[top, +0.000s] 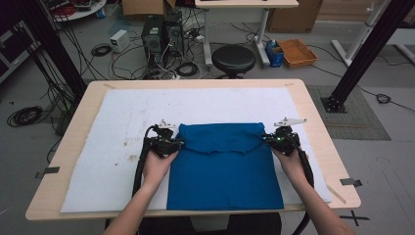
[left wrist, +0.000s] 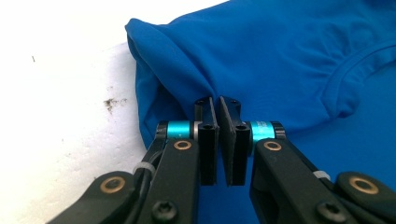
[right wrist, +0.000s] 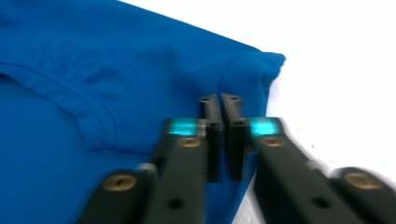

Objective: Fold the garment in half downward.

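We saw a blue garment point(top: 225, 166) lying folded on the white mat point(top: 112, 147) that covered the wooden table point(top: 313, 112), reaching toward six o'clock to the near edge. At the garment's nine o'clock side our left gripper point(top: 172, 145) was clamped on a pinch of its upper corner, jaws nearly together with cloth between them point(left wrist: 218, 108). At three o'clock our right gripper point(top: 268, 139) pinched the opposite upper corner the same way point(right wrist: 220, 105). A black stool point(top: 233, 59) stood beyond the table at twelve o'clock.
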